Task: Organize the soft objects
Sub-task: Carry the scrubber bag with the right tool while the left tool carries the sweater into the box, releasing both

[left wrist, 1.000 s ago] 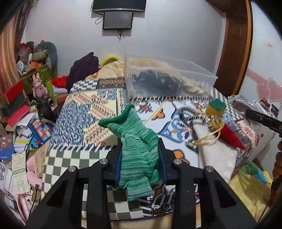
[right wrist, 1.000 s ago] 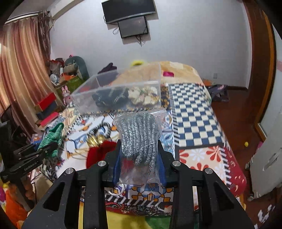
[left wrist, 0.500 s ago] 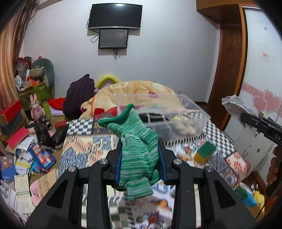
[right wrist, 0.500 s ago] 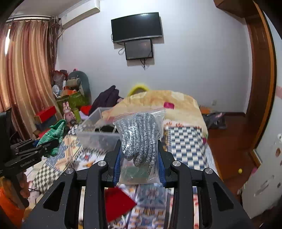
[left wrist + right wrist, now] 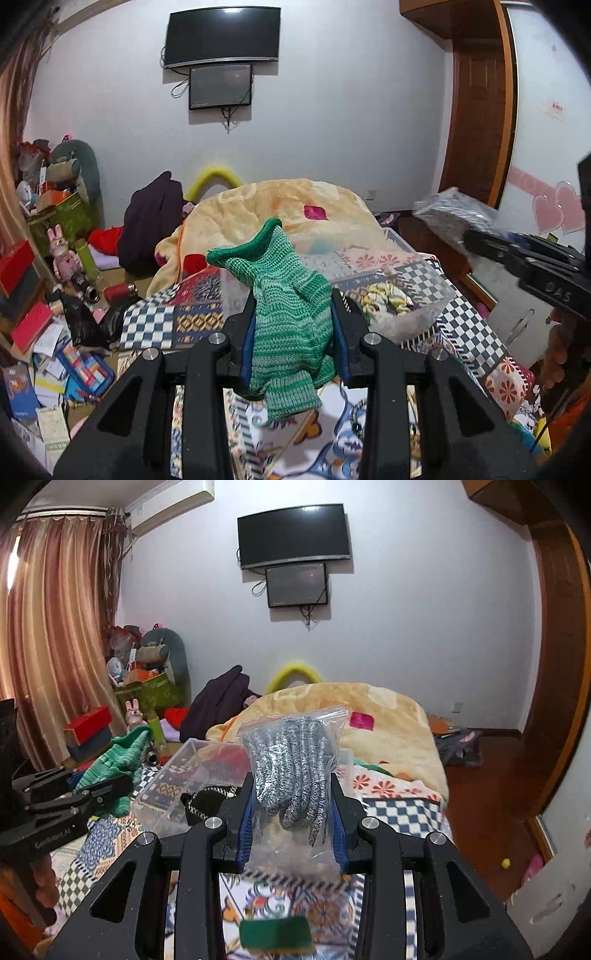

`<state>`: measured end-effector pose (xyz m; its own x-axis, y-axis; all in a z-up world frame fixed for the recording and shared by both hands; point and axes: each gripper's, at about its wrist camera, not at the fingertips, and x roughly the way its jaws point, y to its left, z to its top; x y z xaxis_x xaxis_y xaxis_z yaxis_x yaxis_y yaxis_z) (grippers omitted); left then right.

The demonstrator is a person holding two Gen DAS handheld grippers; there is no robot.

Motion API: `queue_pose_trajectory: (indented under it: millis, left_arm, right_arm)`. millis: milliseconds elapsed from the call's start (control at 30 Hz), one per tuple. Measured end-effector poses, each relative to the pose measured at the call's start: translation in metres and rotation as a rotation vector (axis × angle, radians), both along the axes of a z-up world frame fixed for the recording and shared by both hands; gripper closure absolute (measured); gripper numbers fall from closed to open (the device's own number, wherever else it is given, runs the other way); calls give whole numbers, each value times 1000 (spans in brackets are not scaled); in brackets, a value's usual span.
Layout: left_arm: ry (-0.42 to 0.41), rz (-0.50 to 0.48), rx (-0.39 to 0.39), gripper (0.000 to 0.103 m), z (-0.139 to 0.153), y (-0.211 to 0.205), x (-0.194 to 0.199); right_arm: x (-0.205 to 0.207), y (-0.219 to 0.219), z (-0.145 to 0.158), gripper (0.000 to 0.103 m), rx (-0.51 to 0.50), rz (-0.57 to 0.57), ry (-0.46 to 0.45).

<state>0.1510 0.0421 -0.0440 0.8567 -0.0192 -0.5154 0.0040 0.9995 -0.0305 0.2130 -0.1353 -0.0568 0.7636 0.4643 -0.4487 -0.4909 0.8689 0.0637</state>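
In the left wrist view the left tongs (image 5: 293, 332) clamp a green knitted glove (image 5: 286, 314) above the patterned bed, a clear plastic box (image 5: 399, 291) just beyond them, while in the right wrist view the right tongs (image 5: 291, 812) grip a clear bag of grey speckled gloves (image 5: 295, 771), the box (image 5: 177, 775) ahead to their left.

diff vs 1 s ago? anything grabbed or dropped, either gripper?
Nothing grabbed or dropped. Both grippers rose and tilted up from the bedspread toward the wall, nearing the clear bin. The left gripper stays shut on the green knit glove; the right gripper stays shut on the bagged grey gloves.
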Motion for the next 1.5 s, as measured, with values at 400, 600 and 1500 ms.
queue_pose_trajectory:
  millis: [400, 600, 1500]
  left_arm:
    - [89, -33, 34, 69, -26, -21, 63]
    - [159, -24, 58, 69, -50, -23, 88]
    - [75, -34, 52, 29, -22, -28, 35]
  right_arm:
    - [31, 28, -25, 71, -88, 37, 68]
    - [48, 40, -41, 71, -167, 37, 101]
    - [13, 18, -10, 41, -147, 31, 24]
